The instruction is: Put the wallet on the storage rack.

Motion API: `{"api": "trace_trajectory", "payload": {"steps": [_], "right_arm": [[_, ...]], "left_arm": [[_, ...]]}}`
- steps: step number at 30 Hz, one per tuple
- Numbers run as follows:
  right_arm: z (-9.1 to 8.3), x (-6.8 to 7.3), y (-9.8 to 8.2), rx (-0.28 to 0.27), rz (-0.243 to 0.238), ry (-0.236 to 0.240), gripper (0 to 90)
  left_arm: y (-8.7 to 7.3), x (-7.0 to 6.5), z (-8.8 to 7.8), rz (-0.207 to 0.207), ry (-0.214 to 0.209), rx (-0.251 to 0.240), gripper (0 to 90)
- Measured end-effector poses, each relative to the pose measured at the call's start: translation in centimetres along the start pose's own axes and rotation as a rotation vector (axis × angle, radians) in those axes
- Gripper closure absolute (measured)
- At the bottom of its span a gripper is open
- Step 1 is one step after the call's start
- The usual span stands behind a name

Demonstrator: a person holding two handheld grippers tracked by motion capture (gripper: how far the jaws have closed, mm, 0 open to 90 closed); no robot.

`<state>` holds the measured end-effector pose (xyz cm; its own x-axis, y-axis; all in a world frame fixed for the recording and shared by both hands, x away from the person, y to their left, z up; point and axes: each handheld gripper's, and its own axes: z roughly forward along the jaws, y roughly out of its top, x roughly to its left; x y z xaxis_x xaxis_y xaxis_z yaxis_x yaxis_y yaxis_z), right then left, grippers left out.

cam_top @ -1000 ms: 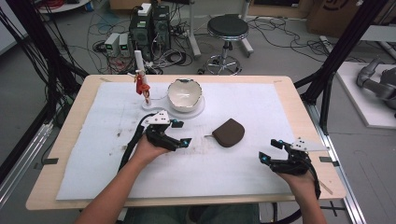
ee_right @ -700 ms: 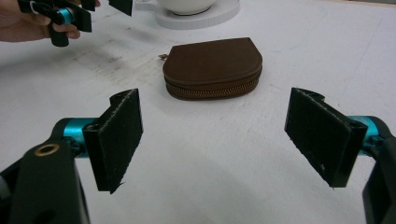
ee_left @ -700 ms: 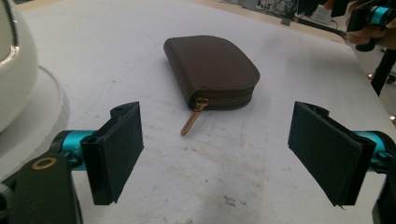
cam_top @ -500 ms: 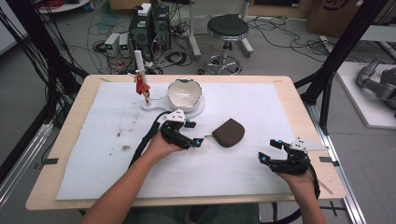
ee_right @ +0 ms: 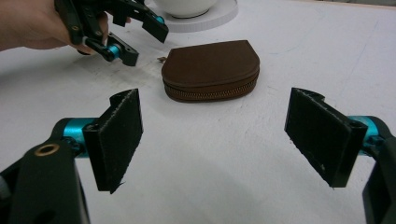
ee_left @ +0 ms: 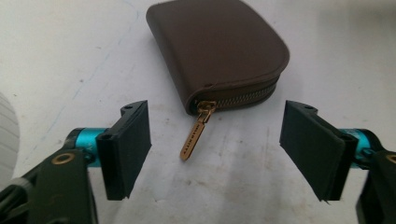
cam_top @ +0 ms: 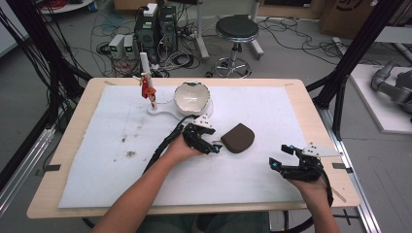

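Zip pouch [cam_top: 238,138], brown leather, lies flat mid-table on the white sheet [cam_top: 97,160], zipper shut, its gold pull tab [ee_left: 195,134] trailing toward you. Left to right: your left gripper [cam_top: 210,141] has slid across the sheet from a second ago and now sits just beside the pouch; its jaws have just been closing a little yet stand wide, the tab between them, untouched. That reads as lining up to pinch the tab. Behind it, the white bowl [cam_top: 192,96] on its stand and the red clip post [cam_top: 147,90] stay clear of your path. Your right gripper [cam_top: 287,158] rests well apart, jaws wide, holding nothing. Nothing blocks the tab.
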<state>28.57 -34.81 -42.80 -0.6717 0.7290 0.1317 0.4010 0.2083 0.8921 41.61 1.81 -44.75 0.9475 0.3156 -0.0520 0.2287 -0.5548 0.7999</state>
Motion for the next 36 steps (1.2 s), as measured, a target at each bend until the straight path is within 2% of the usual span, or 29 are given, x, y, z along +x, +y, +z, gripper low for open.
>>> {"api": "trace_trajectory", "payload": {"steps": [3, 8, 10, 14, 18, 21, 28, 30, 36], "right_arm": [[0.0, -0.1, 0.0, -0.001, 0.002, 0.0, 19.6], [0.1, 0.0, -0.1, 0.003, 0.007, 0.005, 19.6], [0.1, 0.0, 0.0, 0.003, -0.005, 0.005, 19.5], [0.2, 0.2, 0.1, 0.003, -0.011, 0.009, 19.6], [0.3, 0.3, 0.1, 0.008, -0.009, 0.01, 19.6], [0.3, 0.2, 0.0, 0.007, -0.005, 0.007, 19.6], [0.3, 0.2, 0.0, 0.006, -0.007, 0.009, 19.6], [0.3, 0.3, 0.0, 0.009, -0.004, 0.014, 19.6], [0.4, 0.2, -0.1, 0.009, -0.004, 0.013, 19.6]], "left_arm": [[0.0, 0.1, 0.4, 0.013, 0.002, 0.017, 38.5], [-0.3, 0.3, 0.9, 0.031, 0.021, 0.051, 49.5], [-0.3, 0.4, 0.9, 0.027, 0.026, 0.049, 53.3], [-0.3, 0.4, 0.8, 0.043, 0.03, 0.054, 65.7], [-0.1, -0.1, 0.8, 0.094, 0.017, 0.07, 78.3], [0.0, -0.4, 0.9, 0.106, 0.018, 0.076, 86.4], [-0.1, 0.1, 0.7, 0.107, -0.02, 0.068, 88.3], [-0.2, 0.2, 0.3, 0.101, -0.046, 0.057, 88.4], [0.4, 0.4, -1.6, 0.062, -0.109, -0.031, 88.4]]}}
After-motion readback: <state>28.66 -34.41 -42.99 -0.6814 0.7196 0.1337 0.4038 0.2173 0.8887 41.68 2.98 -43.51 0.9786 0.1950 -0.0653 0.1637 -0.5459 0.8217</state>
